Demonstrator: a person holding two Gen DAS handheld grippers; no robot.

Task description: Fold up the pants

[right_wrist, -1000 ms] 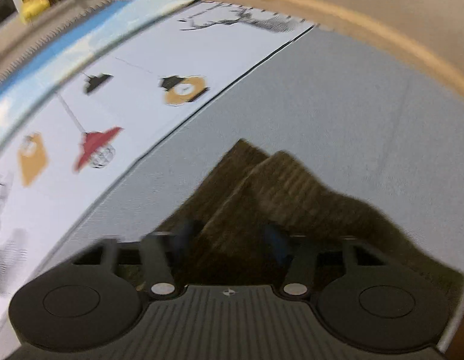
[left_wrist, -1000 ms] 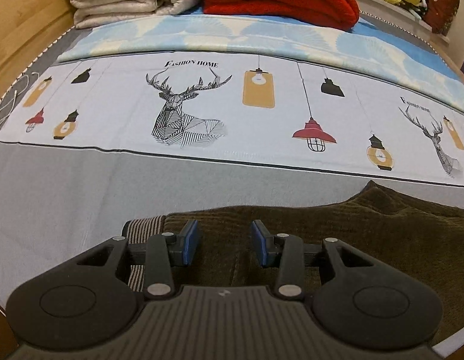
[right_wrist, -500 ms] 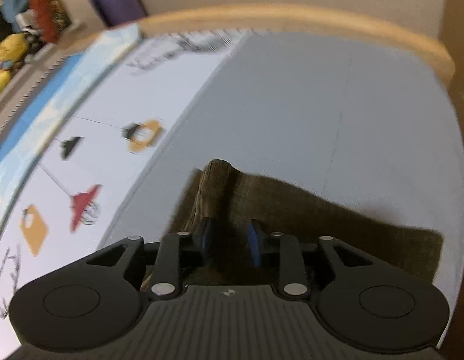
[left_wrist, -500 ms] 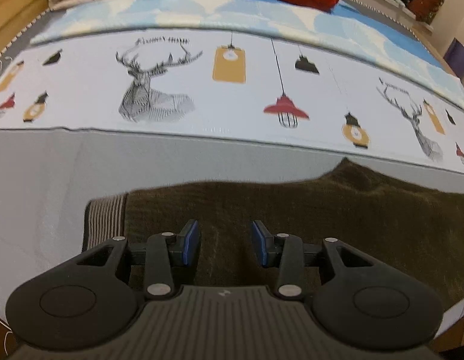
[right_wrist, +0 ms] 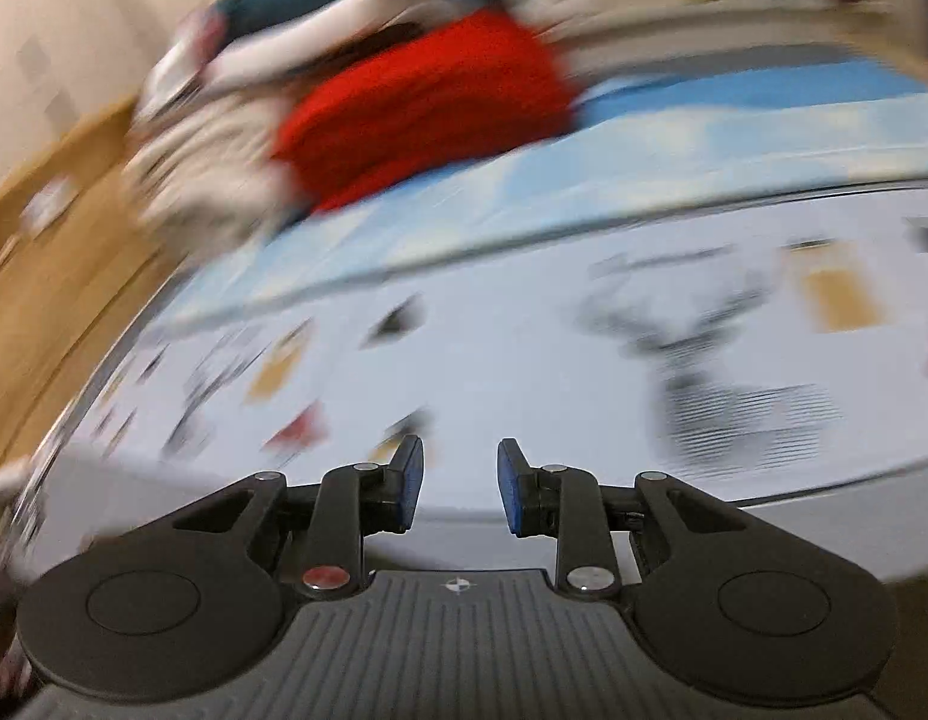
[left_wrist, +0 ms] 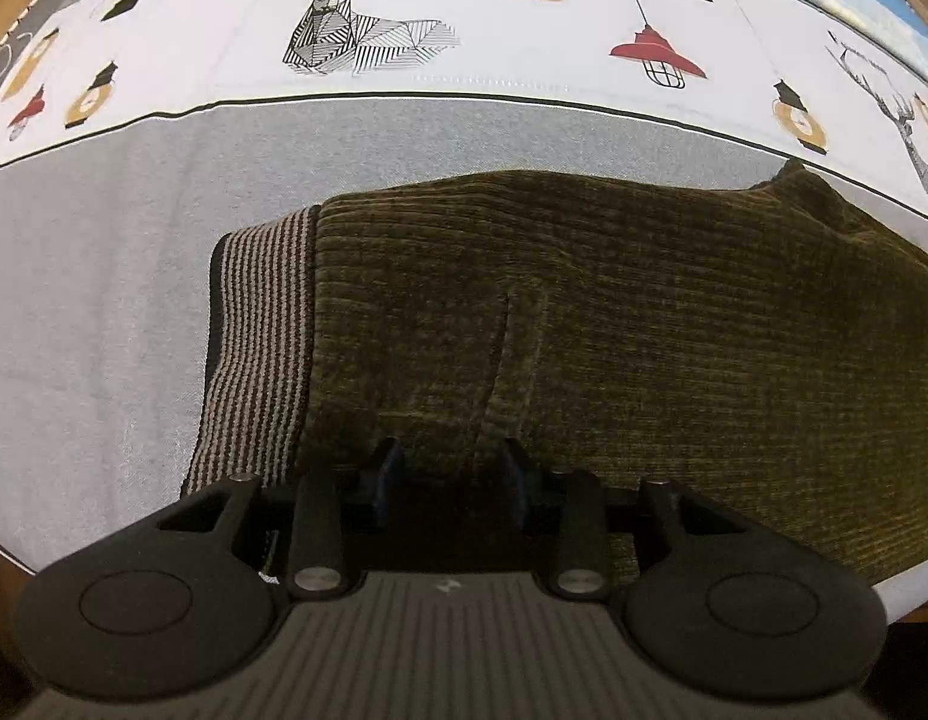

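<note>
Two tools w/ different jobs right now. Left tool (left_wrist: 452, 474) is sitting low over the near edge of the corduroy pants (left_wrist: 614, 324), jaws apart, blue pads straddling a raised crease in the fabric; whether the pads are actually touching cloth, can't tell, it's dark down there. Pants are lying flat on the bed's grey sheet (left_wrist: 104, 312), long axis running left-right across the left cam, striped waistband (left_wrist: 260, 348) at the left end, legs trailing off to the right past frame edge. So the waist end is lying just left of this tool, nearly under it.

Right tool (right_wrist: 459, 483) is up in the air, jaws apart, holding nothing, pointing toward the printed deer/lantern cover (right_wrist: 524, 360) and the red blanket (right_wrist: 428, 102) at the far side of the bed; view is heavily motion-blurred and no pants are showing in it.

Judgement: left is the nearer one for a waistband pinch; the fold prob. runs along the long axis, leg end over toward waist.

Containers: none visible.
</note>
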